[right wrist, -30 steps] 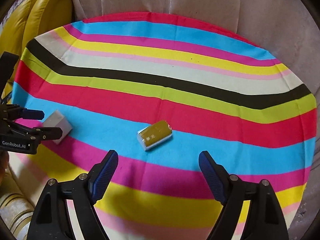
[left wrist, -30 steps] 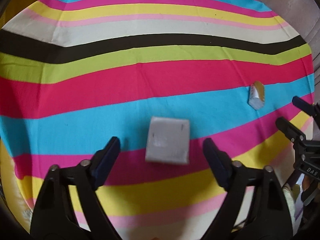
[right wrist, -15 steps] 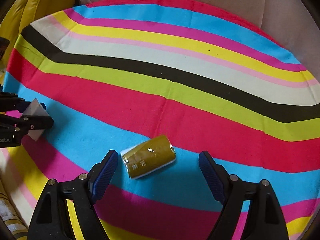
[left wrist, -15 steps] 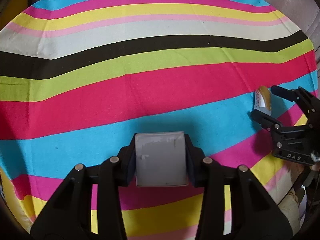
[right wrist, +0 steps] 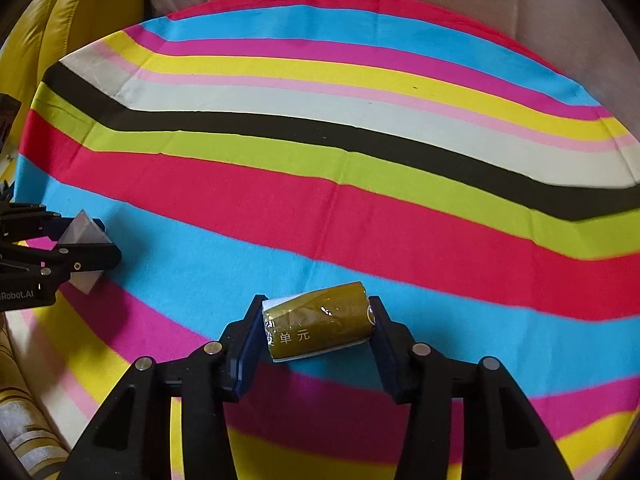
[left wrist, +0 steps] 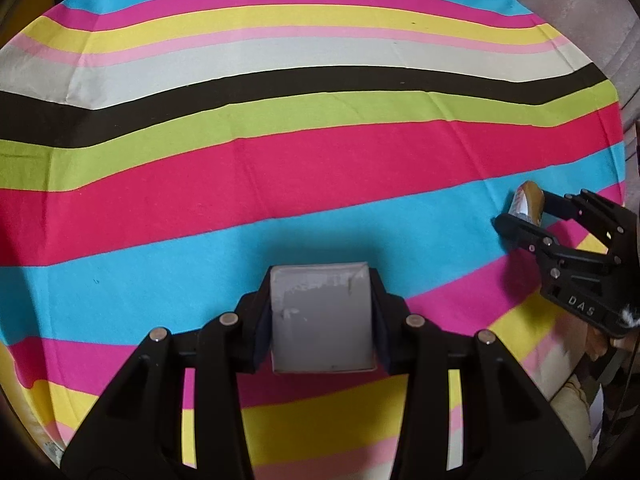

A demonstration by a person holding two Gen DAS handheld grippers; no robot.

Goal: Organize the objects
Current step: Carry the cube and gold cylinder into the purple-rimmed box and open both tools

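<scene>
- Left claw (left wrist: 322, 316): clamped on a grey block (left wrist: 320, 318). Both pads press flat against the block's sides. The block sits where the blue and magenta stripes of the striped cloth (left wrist: 280, 168) meet.
- Right claw (right wrist: 318, 328): its jaws have just been closing. A gold-wrapped roll (right wrist: 318, 320) lies crosswise between them, with a pad against each end, so the roll is gripped. The roll rests on the blue stripe, printed characters facing up.
- Tabletop: covered by the striped cloth, with both items near its front edge, well apart from each other, the block to the left of the roll.
- Cross-check: each wrist view shows the other claw at its margin, closed around its item.
- Surroundings: a yellow cushion (right wrist: 60, 20) lies beyond the far left edge.
</scene>
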